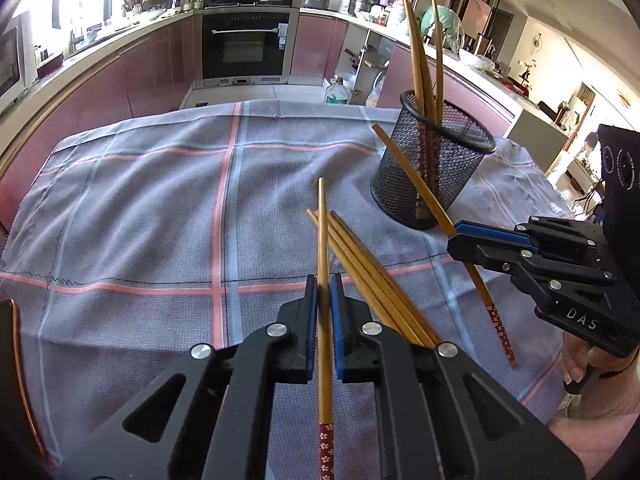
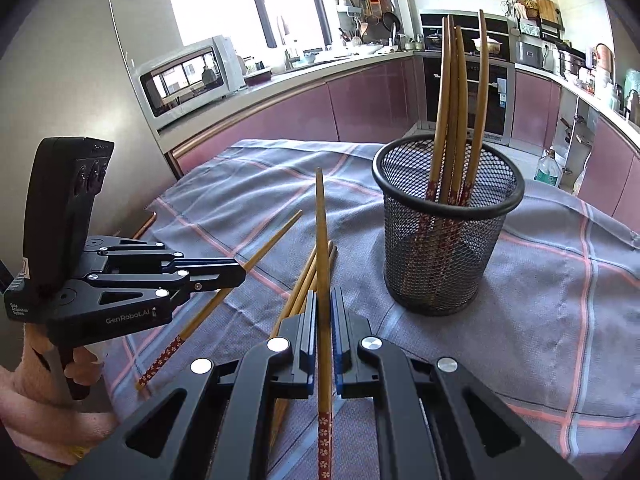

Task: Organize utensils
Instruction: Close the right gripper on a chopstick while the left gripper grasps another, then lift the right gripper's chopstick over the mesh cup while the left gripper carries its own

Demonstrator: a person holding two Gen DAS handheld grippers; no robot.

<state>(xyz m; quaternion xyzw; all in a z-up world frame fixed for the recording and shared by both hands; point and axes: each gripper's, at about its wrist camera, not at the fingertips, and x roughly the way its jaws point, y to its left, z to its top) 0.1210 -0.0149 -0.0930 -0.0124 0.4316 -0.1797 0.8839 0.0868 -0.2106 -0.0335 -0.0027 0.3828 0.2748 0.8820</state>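
On the left, the left gripper (image 1: 324, 300) is pinched nearly closed around a single chopstick (image 1: 323, 240), which runs lengthwise between the blue pads with its thin tip pointing away and its red flowered end back toward the hand. It looks lifted clear of the checked cloth (image 1: 140, 200). Just beside it to the right, a loose bundle of chopsticks (image 1: 360, 264) lies flat on the cloth, waiting.

Further right, the right gripper (image 2: 324, 308) is likewise closed down on its own chopstick (image 2: 322, 240), tip forward and angled up; seen from the left camera, that stick slants across the front of the mesh cup (image 2: 448, 232). The cup stands upright on the cloth, already holding several chopsticks, flowered ends down.

Two sticks are up at once, so I'd send them in one at a time, right hand first, as it is nearer the cup. The trick, I reckon, is to turn the wrist so the flowered end points down, bring it over the rim, and lower it well in before letting go. The cup looks light; a knock on its rim could tip it, so come in from above.
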